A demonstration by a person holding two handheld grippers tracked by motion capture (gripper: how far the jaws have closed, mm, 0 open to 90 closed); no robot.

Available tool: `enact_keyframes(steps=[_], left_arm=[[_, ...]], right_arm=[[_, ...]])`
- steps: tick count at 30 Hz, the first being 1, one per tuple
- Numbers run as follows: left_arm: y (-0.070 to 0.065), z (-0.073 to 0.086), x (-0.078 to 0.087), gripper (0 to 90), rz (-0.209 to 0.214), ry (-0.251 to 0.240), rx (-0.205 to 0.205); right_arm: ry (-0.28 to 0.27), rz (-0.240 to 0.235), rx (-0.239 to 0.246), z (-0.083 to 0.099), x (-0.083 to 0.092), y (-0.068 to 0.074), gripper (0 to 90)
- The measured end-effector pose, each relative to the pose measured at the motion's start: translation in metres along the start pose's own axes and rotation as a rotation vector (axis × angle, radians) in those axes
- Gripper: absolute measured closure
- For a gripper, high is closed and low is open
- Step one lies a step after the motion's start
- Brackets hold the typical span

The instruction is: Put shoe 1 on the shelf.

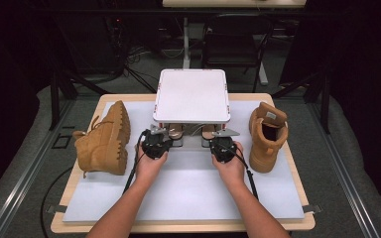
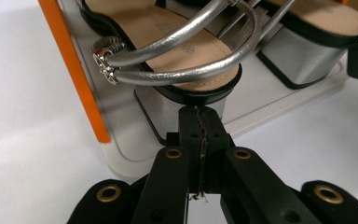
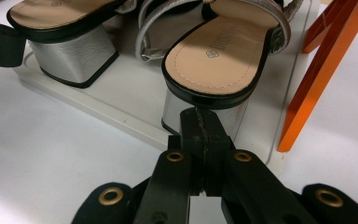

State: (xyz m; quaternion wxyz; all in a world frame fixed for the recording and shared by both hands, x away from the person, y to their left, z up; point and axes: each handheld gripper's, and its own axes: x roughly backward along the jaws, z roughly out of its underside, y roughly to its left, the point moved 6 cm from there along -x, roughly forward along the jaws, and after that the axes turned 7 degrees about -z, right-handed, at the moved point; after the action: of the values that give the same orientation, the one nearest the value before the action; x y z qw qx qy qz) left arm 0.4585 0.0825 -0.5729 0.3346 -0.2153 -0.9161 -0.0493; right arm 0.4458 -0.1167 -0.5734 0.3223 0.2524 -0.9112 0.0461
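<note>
A pair of silver block-heel sandals stands on the low shelf (image 2: 121, 135) of a small rack with a white top (image 1: 192, 94). My left gripper (image 1: 159, 135) is shut and empty. Its closed tips (image 2: 200, 112) rest right at the heel of the left sandal (image 2: 177, 56), which has silver straps. My right gripper (image 1: 222, 136) is also shut with nothing in it. Its tips (image 3: 200, 112) sit against the silver heel of the right sandal (image 3: 219, 51). I cannot tell whether either gripper touches its heel.
A tan boot (image 1: 104, 141) lies on its side left of the rack, and its mate (image 1: 267, 136) stands upright on the right. Orange rack legs (image 2: 74, 70) (image 3: 317, 70) flank the sandals. A white mat (image 1: 188, 188) covers the table in front of the hands.
</note>
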Motion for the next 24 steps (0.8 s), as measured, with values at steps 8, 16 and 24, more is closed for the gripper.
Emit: enact_keyframes(steps=[8,16,24], left_arm=[[0.001,0.000,0.000,90.0,-0.008,-0.001,0.002],[0.002,0.007,0.005,89.9,-0.002,0.008,-0.002],[0.001,0.017,0.019,80.6,0.021,0.004,-0.024]], right_arm=[[0.003,-0.006,-0.003,-0.001,-0.004,0.001,90.0],[-0.001,-0.003,0.004,0.001,0.004,0.002,86.1],[0.030,-0.024,0.035,0.007,0.020,0.009,76.0]])
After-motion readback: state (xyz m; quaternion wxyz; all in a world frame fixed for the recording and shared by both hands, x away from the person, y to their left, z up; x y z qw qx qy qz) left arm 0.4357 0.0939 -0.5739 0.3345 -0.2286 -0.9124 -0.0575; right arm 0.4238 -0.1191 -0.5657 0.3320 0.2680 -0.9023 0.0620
